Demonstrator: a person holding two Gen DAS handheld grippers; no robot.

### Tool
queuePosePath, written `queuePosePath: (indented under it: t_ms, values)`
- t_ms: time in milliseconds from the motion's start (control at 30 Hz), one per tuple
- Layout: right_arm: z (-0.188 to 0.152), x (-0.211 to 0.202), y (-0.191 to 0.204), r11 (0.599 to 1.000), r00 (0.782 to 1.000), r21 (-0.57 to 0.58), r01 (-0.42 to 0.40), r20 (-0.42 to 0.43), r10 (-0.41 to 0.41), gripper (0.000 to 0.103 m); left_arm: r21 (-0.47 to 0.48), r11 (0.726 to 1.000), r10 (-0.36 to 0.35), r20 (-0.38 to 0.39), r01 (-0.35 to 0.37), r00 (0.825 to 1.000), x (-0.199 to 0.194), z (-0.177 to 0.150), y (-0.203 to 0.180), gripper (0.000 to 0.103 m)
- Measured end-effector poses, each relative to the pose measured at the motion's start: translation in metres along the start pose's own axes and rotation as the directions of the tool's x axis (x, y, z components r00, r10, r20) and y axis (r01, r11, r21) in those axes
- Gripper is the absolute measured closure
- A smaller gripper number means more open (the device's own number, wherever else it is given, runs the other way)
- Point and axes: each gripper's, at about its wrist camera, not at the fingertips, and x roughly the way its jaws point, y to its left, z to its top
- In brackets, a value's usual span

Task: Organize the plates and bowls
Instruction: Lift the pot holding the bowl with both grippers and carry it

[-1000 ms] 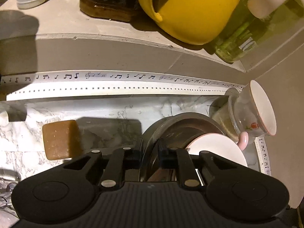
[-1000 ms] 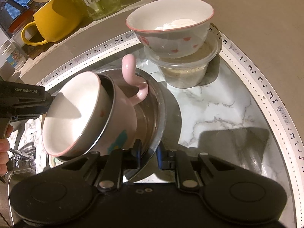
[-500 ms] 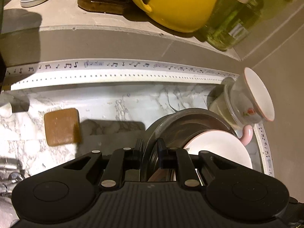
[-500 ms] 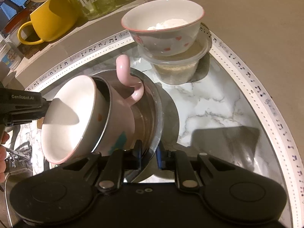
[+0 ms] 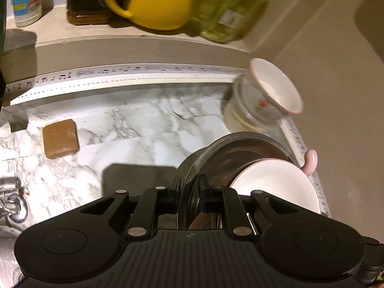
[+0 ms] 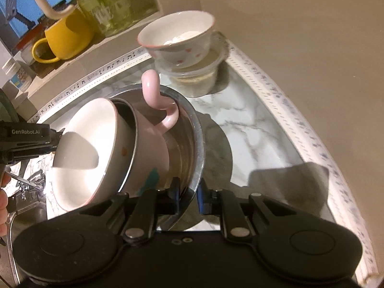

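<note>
The steel bowl [image 6: 192,129], with a pink mug [image 6: 148,144] and a white bowl [image 6: 86,153] nested inside, hangs tilted over the marble counter [image 5: 144,124]. Both the left gripper [image 5: 189,187] and right gripper [image 6: 188,189] pinch its rim. Setting it down remains; the heart-print bowl [image 6: 177,40] already sits on a plastic tub [image 6: 194,81].

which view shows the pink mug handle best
The right wrist view: the pink mug handle curls up in full above the steel bowl, with the mug body visible below. In the left wrist view only its tip peeks past the bowl's rim.
</note>
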Motion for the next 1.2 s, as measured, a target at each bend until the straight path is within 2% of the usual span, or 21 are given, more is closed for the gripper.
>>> queuePosePath:
  t_ms: [367,667,967,1200]
  values:
    - [-0.048,-0.063,-0.034,0.995,0.998,0.081,0.051,0.034,-0.054,0.088,0.111,0.993,-0.048,-0.037,0.051,0.998,-0.032,-0.041,-0.054,0.089]
    - [-0.098,-0.110,-0.068,0.981,0.992,0.167,0.100,0.060,-0.112,0.088,0.211,0.970,-0.100,-0.088,0.117,0.991,-0.050,-0.083,-0.102,0.089]
    - [-0.153,-0.145,-0.110,0.953,0.985,0.268,0.141,0.058,-0.163,0.089,0.296,0.939,-0.128,-0.171,0.175,0.977,-0.041,-0.133,-0.148,0.089]
    - [-0.193,-0.151,-0.140,0.923,0.983,0.353,0.156,0.034,-0.179,0.090,0.341,0.921,-0.112,-0.234,0.189,0.966,-0.020,-0.169,-0.171,0.091]
